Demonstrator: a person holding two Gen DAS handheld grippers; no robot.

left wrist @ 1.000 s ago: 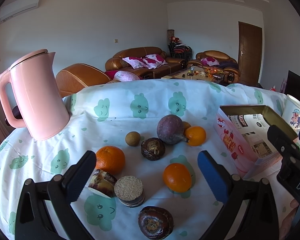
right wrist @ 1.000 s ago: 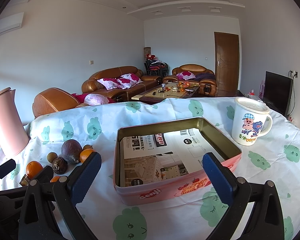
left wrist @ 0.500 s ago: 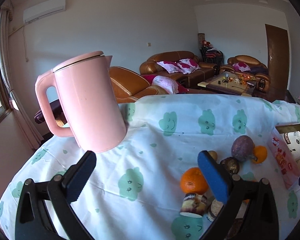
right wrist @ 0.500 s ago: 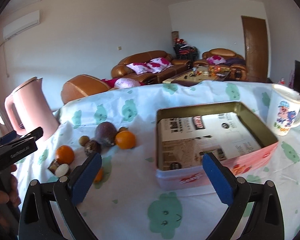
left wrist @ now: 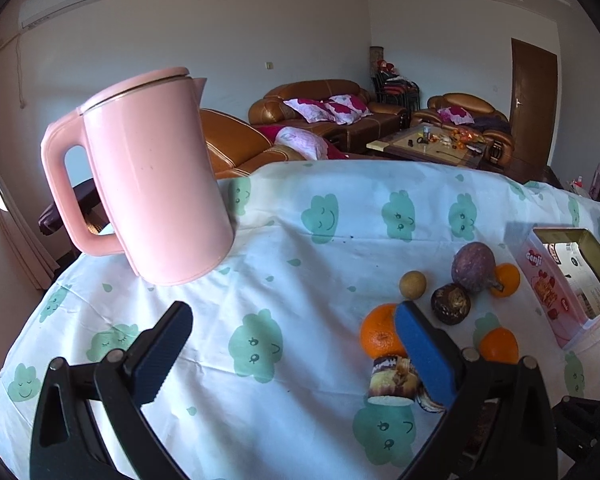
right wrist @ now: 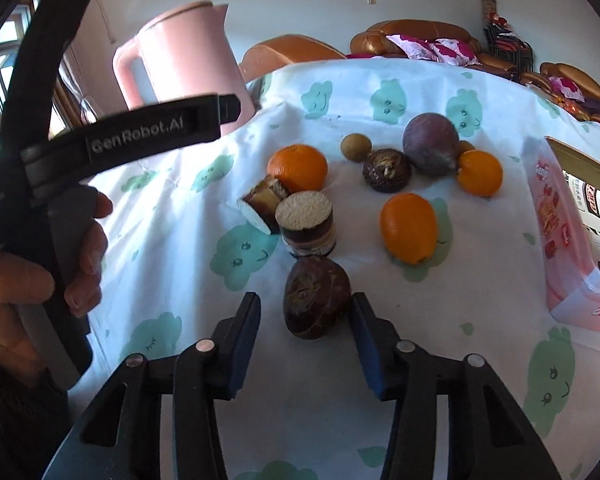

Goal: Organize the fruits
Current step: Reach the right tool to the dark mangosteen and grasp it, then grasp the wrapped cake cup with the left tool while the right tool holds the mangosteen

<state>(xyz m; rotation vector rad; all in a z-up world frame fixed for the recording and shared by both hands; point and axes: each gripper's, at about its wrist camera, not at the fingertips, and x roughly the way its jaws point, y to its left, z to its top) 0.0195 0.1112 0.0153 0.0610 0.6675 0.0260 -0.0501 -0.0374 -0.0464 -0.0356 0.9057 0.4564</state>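
Right fingers (right wrist: pixel 356 320) closing around dark brown fruit (right wrist: pixel 315 298), left fingers (left wrist: pixel 420 354) spread

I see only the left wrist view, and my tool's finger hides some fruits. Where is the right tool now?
Observer: The right tool points down at the nearest dark brown fruit. The fruit lies between its closing jaws.
Operator: Do both pads press it?
Observer: No. The right pad seems to touch it, but a gap shows at the left pad.
Operator: What stands behind that fruit?
Observer: A cut piece stands upright, its pale flat face on top, beside a lying piece.
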